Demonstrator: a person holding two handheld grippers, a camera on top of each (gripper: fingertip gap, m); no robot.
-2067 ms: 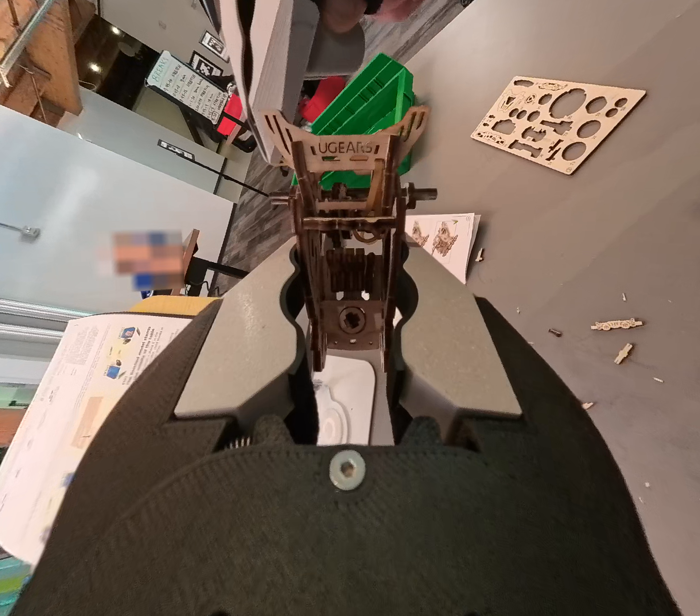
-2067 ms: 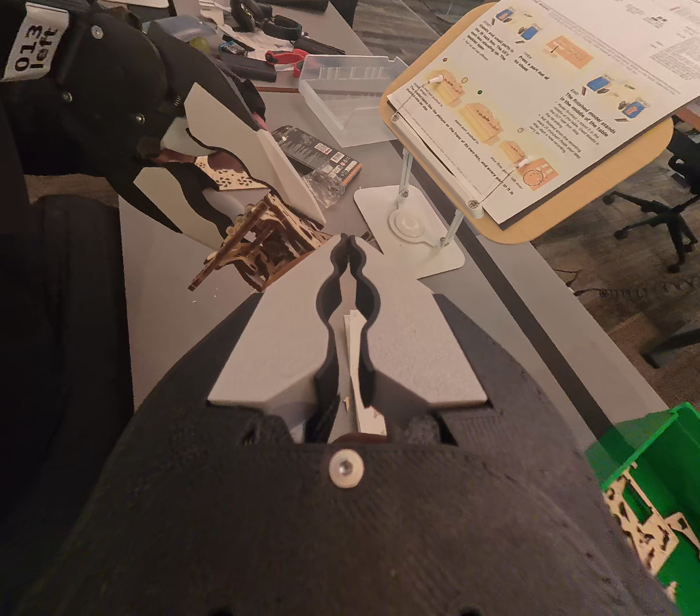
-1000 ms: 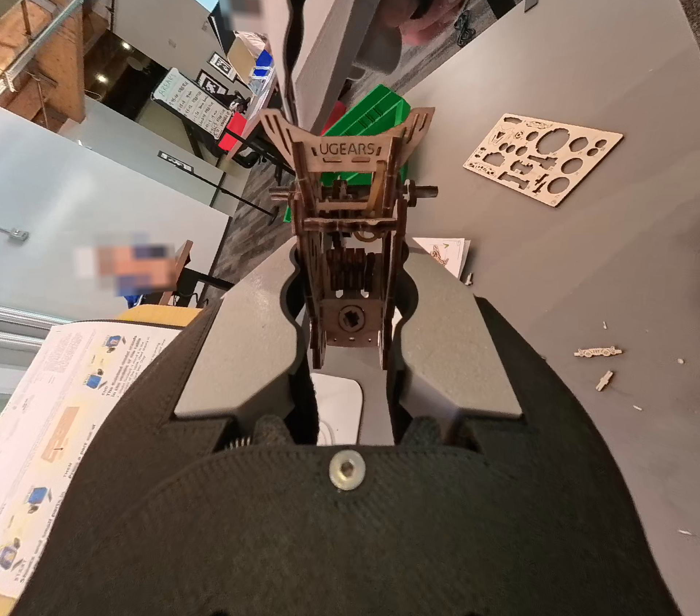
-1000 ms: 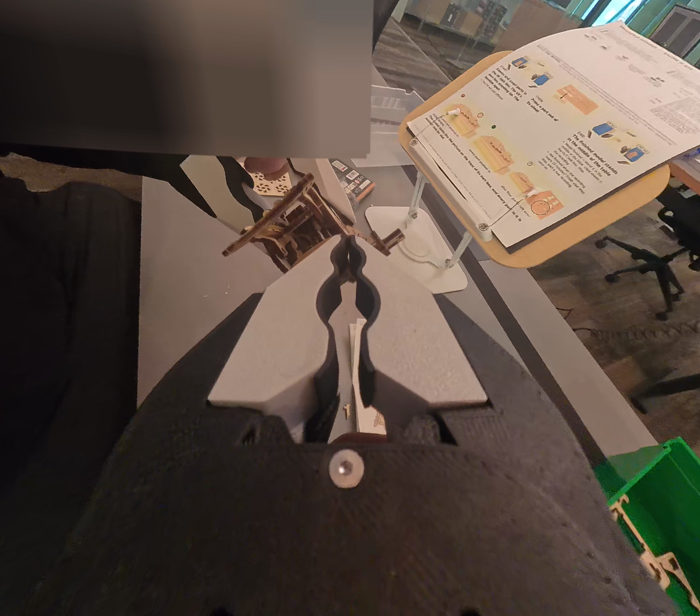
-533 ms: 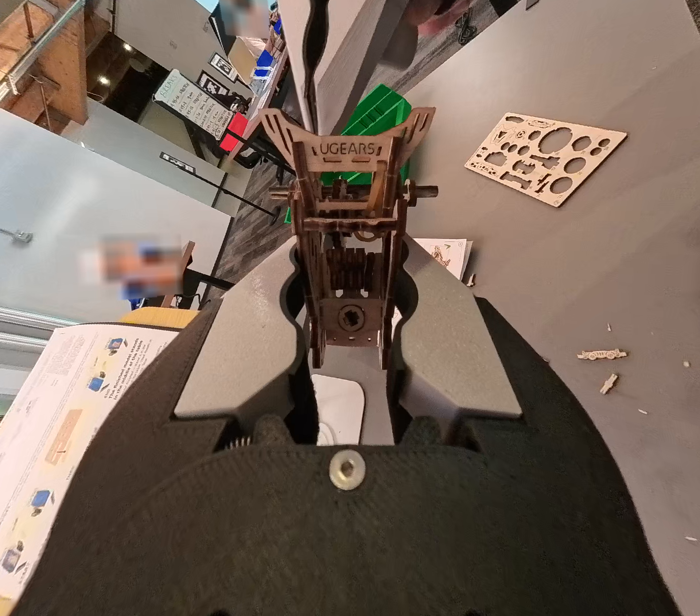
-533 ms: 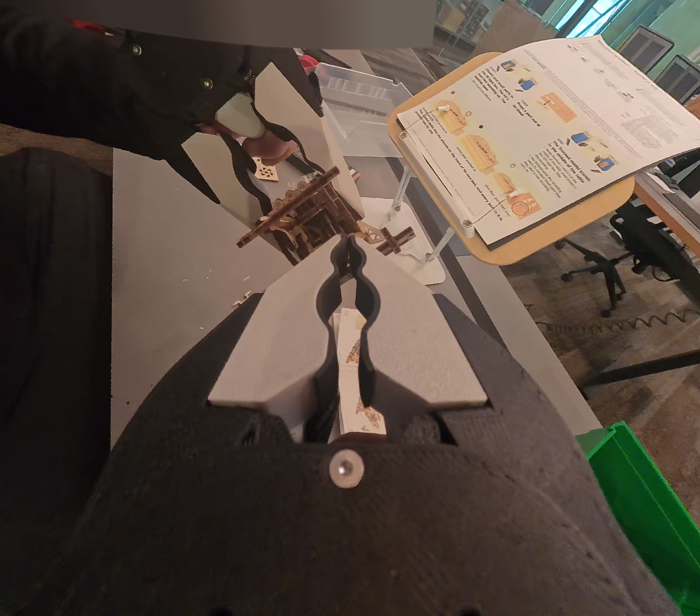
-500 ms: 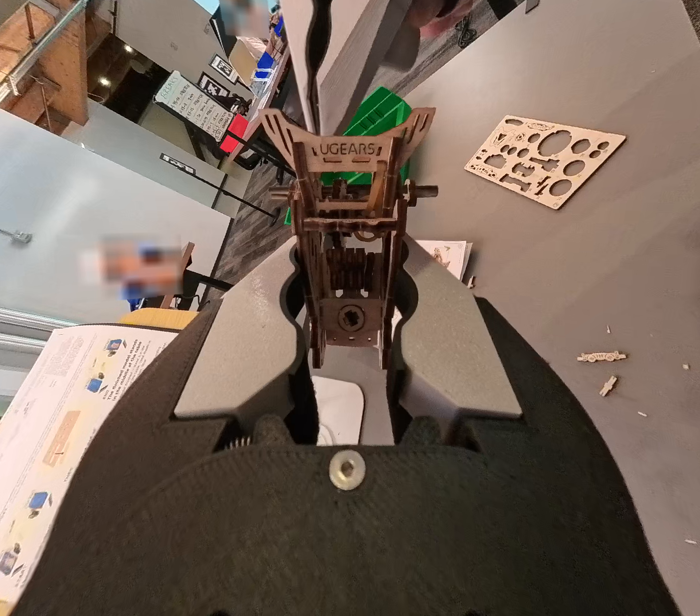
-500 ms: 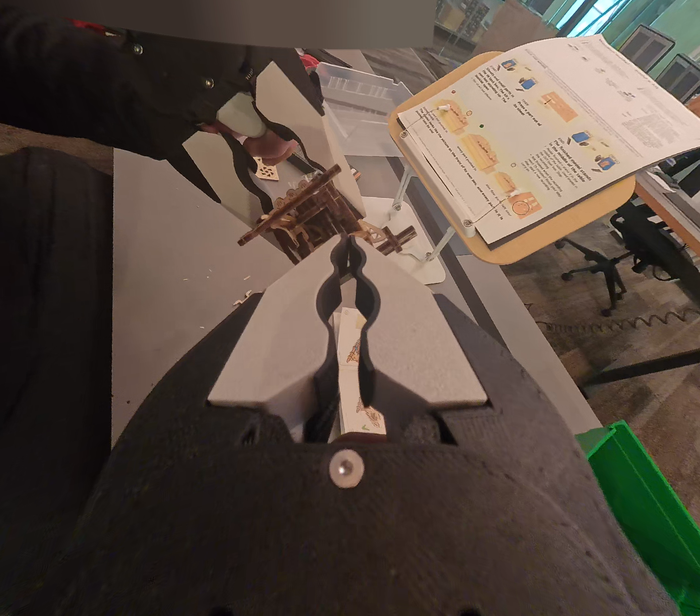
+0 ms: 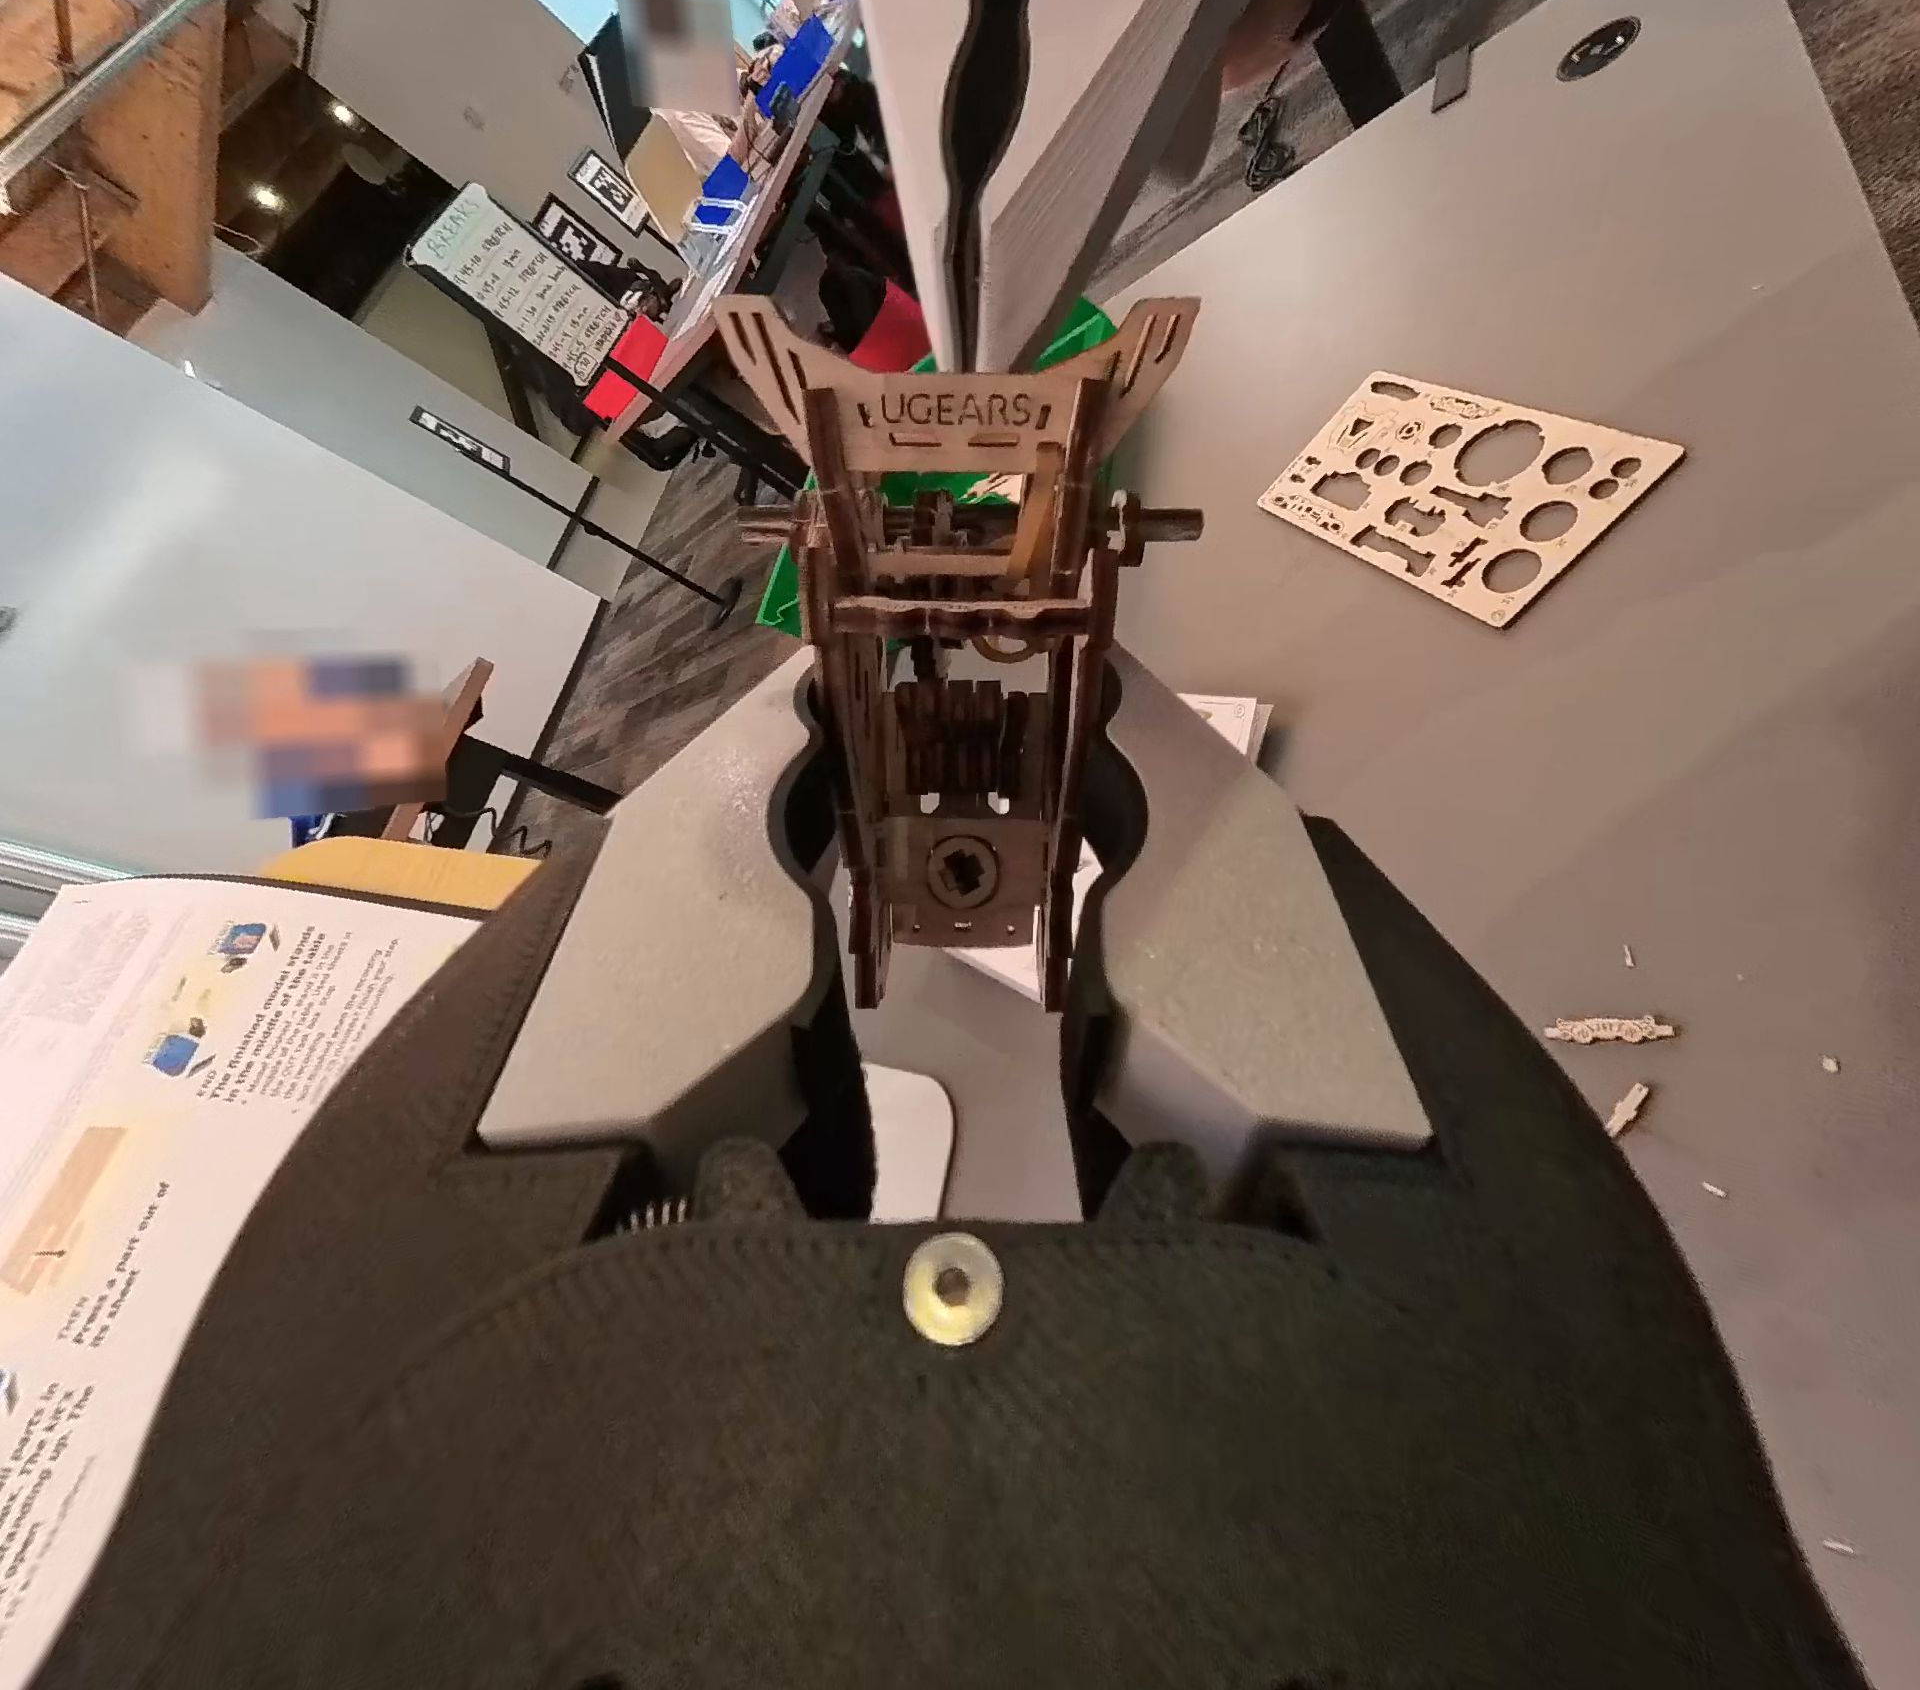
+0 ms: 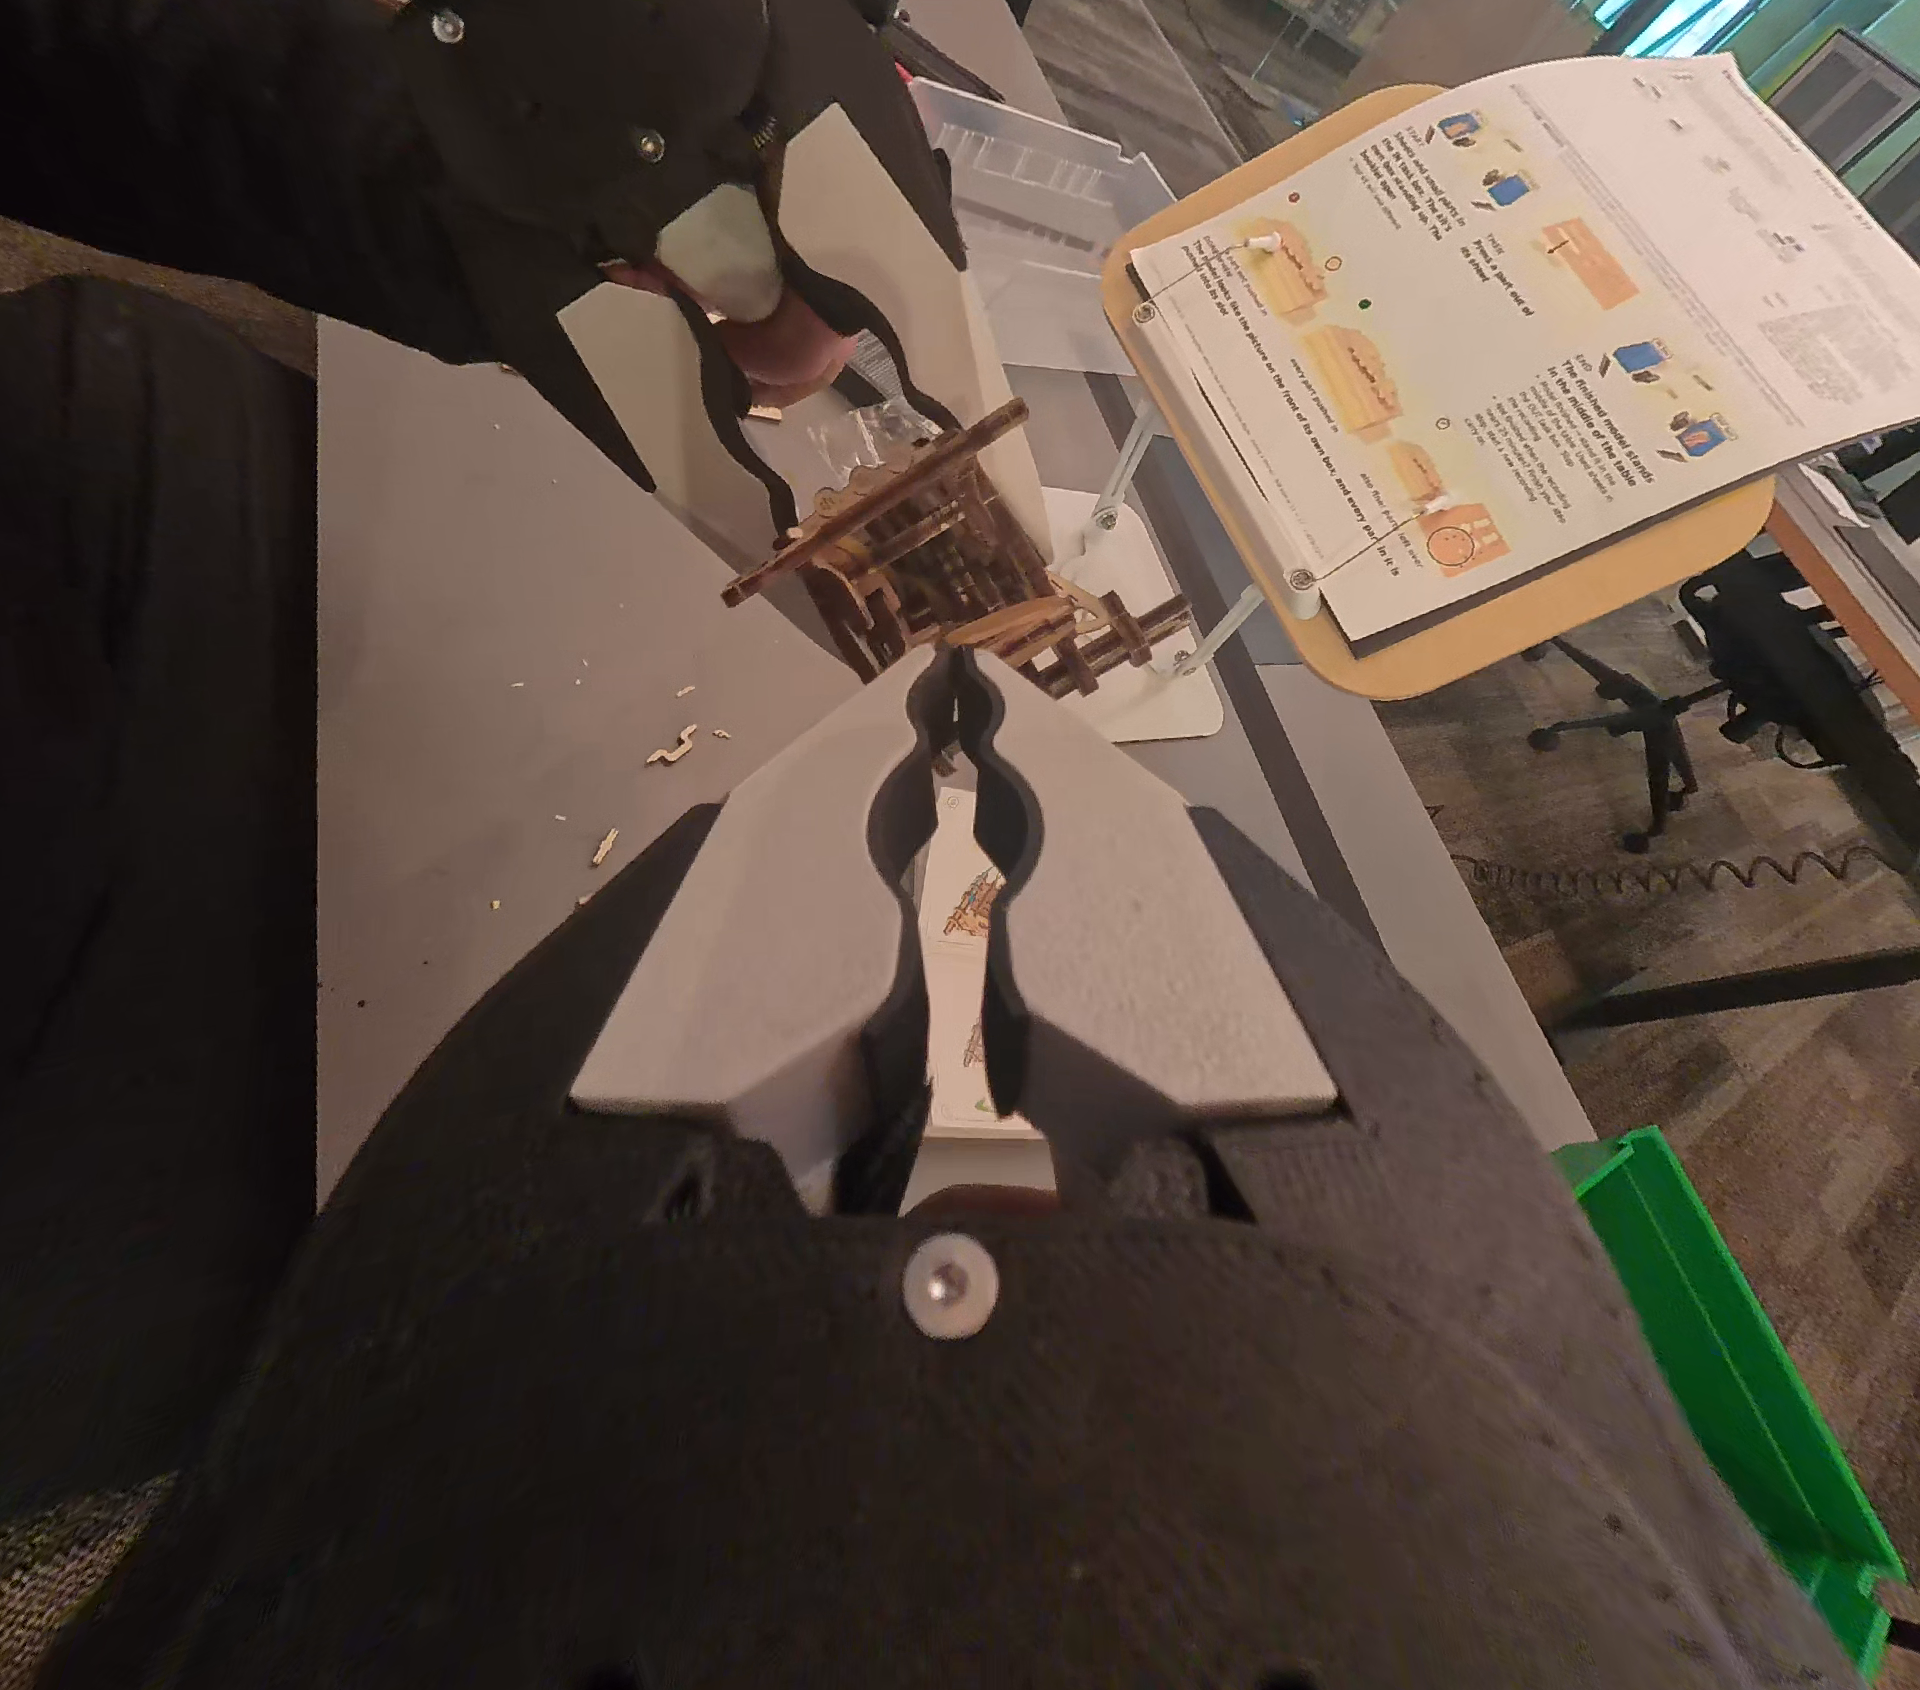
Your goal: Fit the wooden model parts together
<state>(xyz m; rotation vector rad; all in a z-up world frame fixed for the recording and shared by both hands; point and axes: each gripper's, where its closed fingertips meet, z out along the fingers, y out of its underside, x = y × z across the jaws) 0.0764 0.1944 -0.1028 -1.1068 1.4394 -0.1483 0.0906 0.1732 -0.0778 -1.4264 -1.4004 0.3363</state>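
Half-built wooden model (image 9: 956,653) clamped in the left gripper (image 9: 961,705), right gripper (image 10: 958,672) closing in on its top edge.

The model is a lattice of thin laser-cut plywood with gears and a cross axle (image 9: 1158,520) poking out both sides; it looks light and stiff but brittle at its tabs and thin rails, so the solid side plates, where the left fingers (image 9: 707,871) press now, seem the safest hold, not the axle or flared top plate. It hangs above the grey table (image 9: 1558,757), held off the surface. The right gripper's jaws are pressed together with nothing visible between them, tips at or just against the model's upper plate; whether they touch I cannot tell. Outward lie an emptied plywood parts sheet (image 9: 1470,492), small wooden offcuts (image 9: 1608,1029), a green bin (image 10: 1745,1360) and an instruction sheet on a stand (image 10: 1507,352).
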